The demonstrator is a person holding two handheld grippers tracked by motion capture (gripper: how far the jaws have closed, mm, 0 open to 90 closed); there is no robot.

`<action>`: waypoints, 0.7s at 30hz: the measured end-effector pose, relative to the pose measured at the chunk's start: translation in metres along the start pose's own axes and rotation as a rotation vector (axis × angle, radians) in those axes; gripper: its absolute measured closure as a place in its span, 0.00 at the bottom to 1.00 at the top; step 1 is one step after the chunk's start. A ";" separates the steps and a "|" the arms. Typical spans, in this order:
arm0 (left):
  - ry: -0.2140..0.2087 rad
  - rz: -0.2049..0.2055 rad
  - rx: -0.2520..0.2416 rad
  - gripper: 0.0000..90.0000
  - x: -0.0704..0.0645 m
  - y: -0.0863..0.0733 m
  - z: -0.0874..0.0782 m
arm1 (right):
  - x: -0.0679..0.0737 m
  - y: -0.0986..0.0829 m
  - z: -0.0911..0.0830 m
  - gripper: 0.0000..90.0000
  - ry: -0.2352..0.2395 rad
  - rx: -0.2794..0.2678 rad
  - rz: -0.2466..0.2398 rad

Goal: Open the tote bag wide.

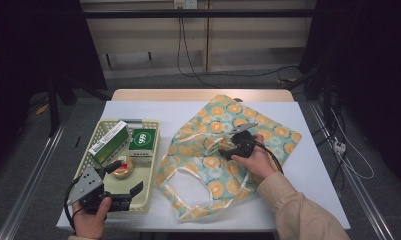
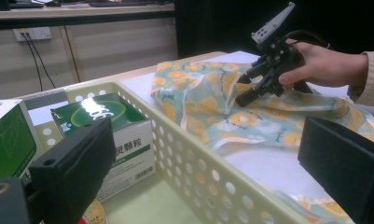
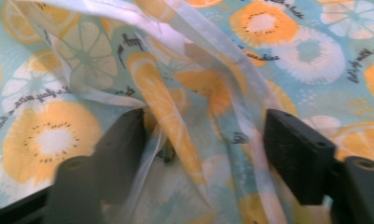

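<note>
Right gripper (image 1: 227, 148) – jaws apart, straddling a fold of the fruit-print bag (image 1: 213, 165); left gripper (image 1: 125, 179) – jaws apart over the basket (image 1: 153, 165).

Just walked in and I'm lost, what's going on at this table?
A person works with a gripper in each hand. The right gripper is down on an orange-print bag lying flat on the table, jaws open around a fold of its fabric. The left gripper hovers open over the near end of a basket, which holds two green boxes and a small round tin.
</note>
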State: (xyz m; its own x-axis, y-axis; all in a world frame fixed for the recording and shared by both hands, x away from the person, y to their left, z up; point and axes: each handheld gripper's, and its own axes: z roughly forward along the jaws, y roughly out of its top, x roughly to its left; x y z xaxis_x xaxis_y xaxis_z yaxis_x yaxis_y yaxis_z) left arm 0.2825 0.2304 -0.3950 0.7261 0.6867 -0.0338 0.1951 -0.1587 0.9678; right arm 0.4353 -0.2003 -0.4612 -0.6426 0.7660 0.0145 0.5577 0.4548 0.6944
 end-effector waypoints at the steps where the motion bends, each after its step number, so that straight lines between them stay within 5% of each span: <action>1: 0.001 0.002 0.001 0.04 0.000 0.000 0.000 | -0.001 0.000 -0.001 0.43 -0.004 -0.001 0.005; 5: 0.001 0.006 -0.002 0.04 -0.001 0.001 0.000 | -0.008 -0.001 -0.003 0.65 -0.015 -0.010 0.017; 14: 0.001 0.005 -0.004 0.04 0.000 0.001 0.000 | -0.012 0.000 -0.004 0.93 -0.007 -0.006 0.007; 21: 0.000 0.004 -0.004 0.04 0.000 0.001 0.000 | -0.020 0.001 -0.003 0.98 0.028 -0.002 0.048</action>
State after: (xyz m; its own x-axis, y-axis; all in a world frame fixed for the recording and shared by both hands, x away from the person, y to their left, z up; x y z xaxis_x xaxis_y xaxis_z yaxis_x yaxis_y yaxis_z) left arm 0.2828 0.2302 -0.3935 0.7270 0.6860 -0.0303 0.1898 -0.1583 0.9690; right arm 0.4471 -0.2162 -0.4586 -0.6298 0.7737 0.0682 0.5874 0.4170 0.6936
